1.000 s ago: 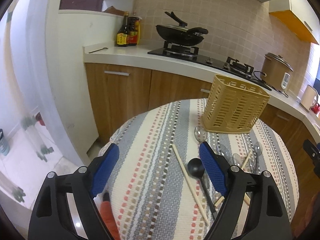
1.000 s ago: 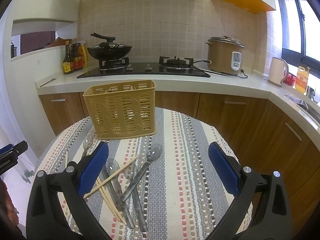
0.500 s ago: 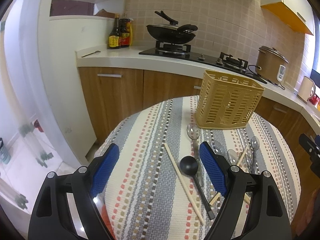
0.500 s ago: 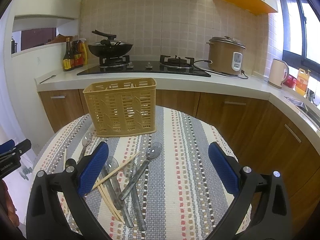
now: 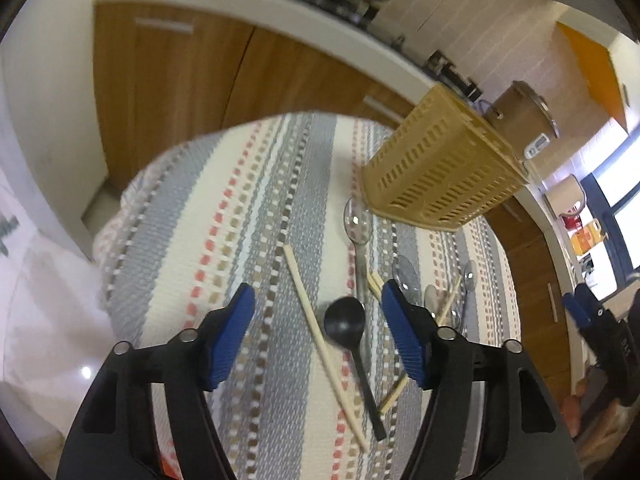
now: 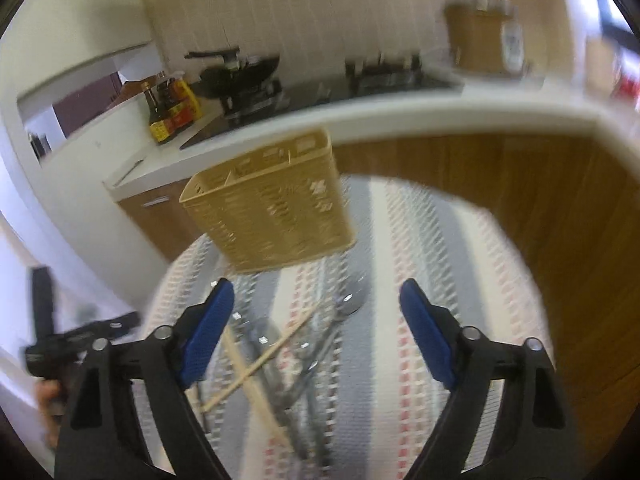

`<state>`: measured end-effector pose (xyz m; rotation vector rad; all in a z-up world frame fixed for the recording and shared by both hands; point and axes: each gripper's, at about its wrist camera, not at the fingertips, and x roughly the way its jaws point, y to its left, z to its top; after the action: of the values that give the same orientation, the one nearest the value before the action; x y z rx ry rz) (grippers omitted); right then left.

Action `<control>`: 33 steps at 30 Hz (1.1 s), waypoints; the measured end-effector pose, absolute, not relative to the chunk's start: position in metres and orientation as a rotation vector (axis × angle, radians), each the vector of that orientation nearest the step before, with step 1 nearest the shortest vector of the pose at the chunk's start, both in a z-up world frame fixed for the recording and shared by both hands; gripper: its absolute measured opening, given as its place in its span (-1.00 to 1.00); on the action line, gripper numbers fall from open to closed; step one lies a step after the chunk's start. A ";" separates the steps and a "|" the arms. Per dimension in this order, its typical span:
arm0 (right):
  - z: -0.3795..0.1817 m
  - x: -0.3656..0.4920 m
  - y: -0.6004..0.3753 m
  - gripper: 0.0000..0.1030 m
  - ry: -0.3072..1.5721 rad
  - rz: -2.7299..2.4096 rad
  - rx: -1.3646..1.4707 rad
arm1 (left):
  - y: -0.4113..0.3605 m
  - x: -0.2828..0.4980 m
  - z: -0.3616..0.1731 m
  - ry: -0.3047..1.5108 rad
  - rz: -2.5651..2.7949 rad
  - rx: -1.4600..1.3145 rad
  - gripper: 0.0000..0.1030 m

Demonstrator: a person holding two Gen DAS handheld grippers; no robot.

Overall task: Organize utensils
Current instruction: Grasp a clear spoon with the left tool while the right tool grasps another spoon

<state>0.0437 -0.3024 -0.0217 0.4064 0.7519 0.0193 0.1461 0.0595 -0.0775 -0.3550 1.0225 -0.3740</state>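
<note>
Left gripper (image 5: 318, 314) jaws apart and closing above black plastic ladle (image 5: 345, 326) and pale wooden chopstick (image 5: 320, 344) on striped tablecloth (image 5: 208, 216), right gripper (image 6: 316, 316) likewise closing, nothing clamped, over clear spoons (image 6: 304, 344), tan slotted plastic basket (image 6: 272, 208) beyond.

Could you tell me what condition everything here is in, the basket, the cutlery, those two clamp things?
Tan slotted plastic basket: upright on the striped tablecloth, no utensils visible inside.
Black plastic spoon: lying flat, untouched.
Long wooden chopstick: lying flat beside the black spoon.
Clear plastic spoons: lying in a loose pile with more chopsticks.
Left hand-held gripper: jaws closing, gripping nothing yet.
Right hand-held gripper: jaws closing above the pile, holding nothing.
</note>
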 end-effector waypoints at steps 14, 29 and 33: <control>-0.092 0.136 -0.322 0.21 1.143 0.024 0.477 | -0.021 0.226 -0.101 1.142 -0.403 -0.208 0.10; -0.129 0.177 -0.303 -0.12 1.300 -0.121 0.427 | -0.050 0.259 -0.118 1.208 -0.363 -0.119 0.13; -0.132 0.181 -0.292 -0.29 1.319 -0.140 0.380 | -0.064 0.260 -0.120 1.199 -0.333 -0.047 0.14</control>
<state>0.1808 -0.2925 -0.1315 0.3800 1.3188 -0.1396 0.2600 -0.0641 -0.1198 -0.0473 1.1992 -0.3334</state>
